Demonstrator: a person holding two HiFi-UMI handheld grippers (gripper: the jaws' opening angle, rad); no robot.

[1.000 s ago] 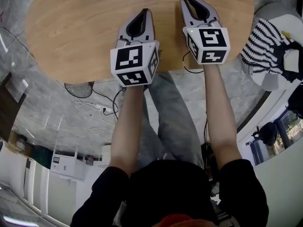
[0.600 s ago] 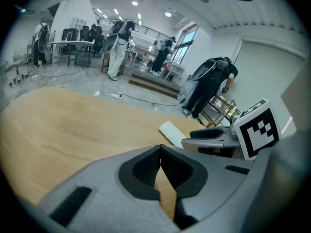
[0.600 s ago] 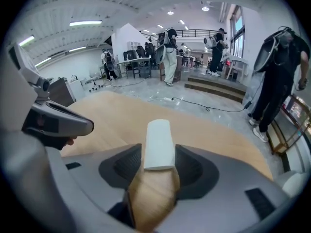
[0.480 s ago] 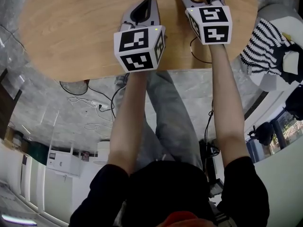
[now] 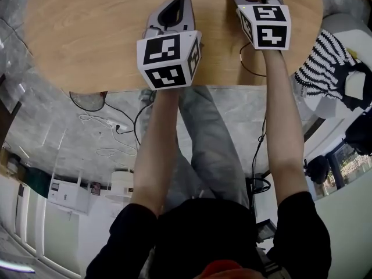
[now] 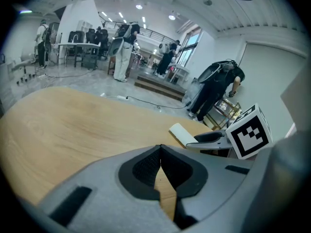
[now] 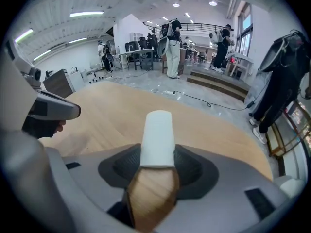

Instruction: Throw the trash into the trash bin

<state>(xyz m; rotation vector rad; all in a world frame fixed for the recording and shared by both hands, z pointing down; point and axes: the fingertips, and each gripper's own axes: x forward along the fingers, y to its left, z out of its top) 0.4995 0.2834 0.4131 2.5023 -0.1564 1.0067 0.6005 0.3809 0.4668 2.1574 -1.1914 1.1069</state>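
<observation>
My right tongs are released, jaws just opened wide, with the white paper cup between them, lying on its side on the wooden surface. My left tongs are clenched, empty, near the cup.

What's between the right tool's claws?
A white paper cup; the right gripper's jaws have just been opening around it, as the right gripper view shows.

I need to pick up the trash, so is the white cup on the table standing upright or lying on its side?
On its side: the white cup lies lengthwise, flat on the wooden table.
</observation>
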